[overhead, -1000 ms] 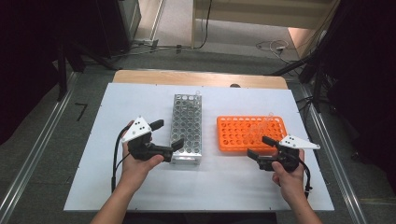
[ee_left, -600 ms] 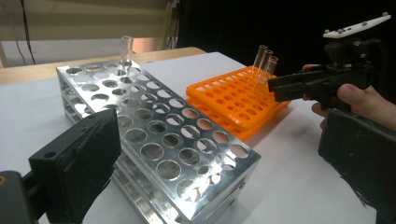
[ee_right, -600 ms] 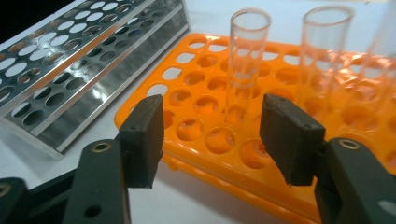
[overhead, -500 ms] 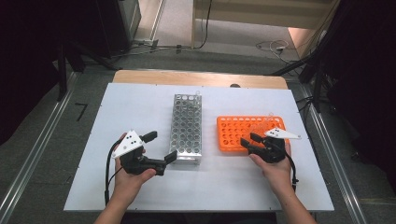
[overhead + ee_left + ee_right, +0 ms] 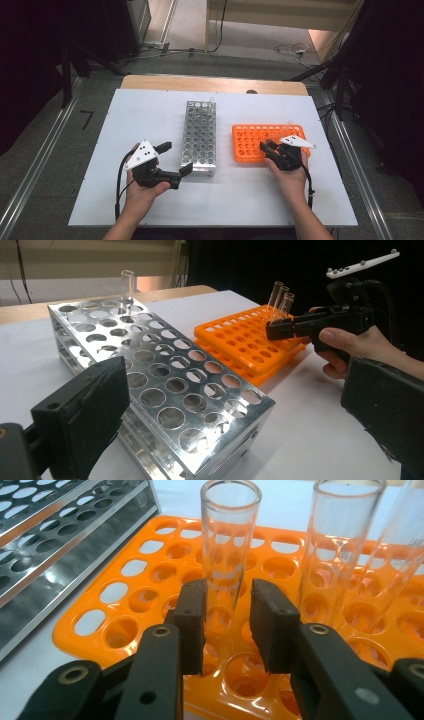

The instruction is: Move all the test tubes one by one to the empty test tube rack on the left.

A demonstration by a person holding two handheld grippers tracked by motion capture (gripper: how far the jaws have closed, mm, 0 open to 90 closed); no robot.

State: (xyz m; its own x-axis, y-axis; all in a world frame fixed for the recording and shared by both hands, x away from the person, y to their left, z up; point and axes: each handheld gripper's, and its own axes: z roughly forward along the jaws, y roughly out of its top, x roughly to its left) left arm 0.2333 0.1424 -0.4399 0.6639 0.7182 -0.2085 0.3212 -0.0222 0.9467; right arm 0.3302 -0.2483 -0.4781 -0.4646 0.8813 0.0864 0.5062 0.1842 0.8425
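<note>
1. The step in hand is judged to be the grasp: a glass tube (image 5: 229,545), standing upright in the orange rack (image 5: 250,145), is flanked by the narrowed jaws of the right gripper (image 5: 227,625), which have just been closing (contact of the pads cannot be told).
2. The left gripper (image 5: 175,160) is held wide open and empty, at about seven o'clock of the metal rack (image 5: 199,132).
3. Next, a firm close and a straight upward lift are probably called for, clear of the neighbouring tubes (image 5: 340,550).
</note>
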